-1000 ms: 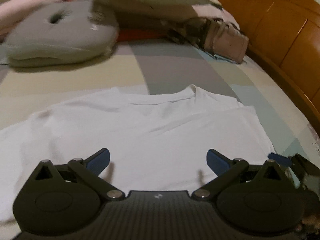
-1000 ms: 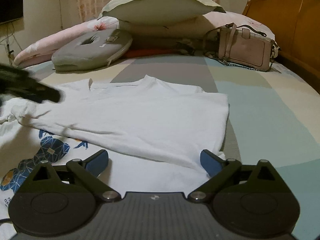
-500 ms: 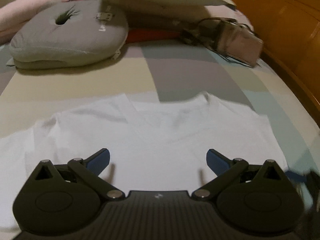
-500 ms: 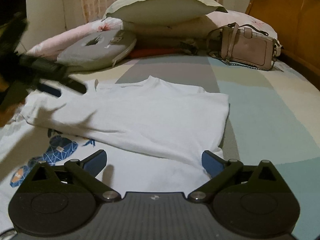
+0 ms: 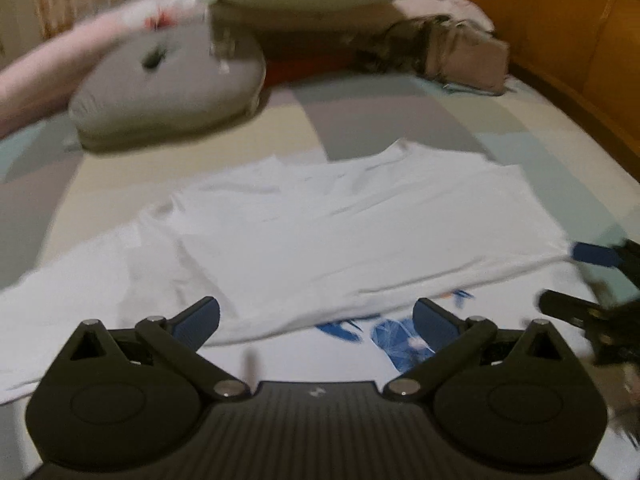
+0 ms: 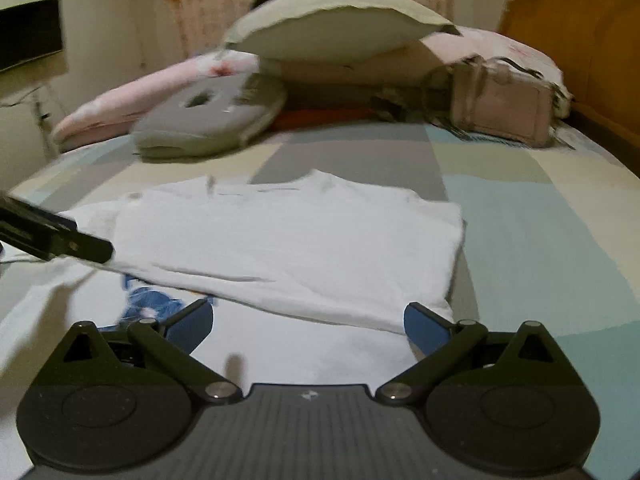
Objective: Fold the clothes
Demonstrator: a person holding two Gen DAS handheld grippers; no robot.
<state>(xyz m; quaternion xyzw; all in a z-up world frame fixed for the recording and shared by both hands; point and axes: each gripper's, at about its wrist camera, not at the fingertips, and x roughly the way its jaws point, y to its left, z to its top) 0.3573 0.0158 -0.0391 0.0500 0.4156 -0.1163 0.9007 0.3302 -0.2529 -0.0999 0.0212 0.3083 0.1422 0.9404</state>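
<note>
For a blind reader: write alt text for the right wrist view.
A white T-shirt lies partly folded on a patchwork bed, with a blue print showing below the folded edge. The open right tongs hover over its near part, empty; the left tongs' tip enters at the left. Pillows and a pink handbag sit behind.

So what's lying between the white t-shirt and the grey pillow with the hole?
Only bare patchwork bedsheet lies between the white t-shirt and grey pillow, per the right wrist view.
</note>
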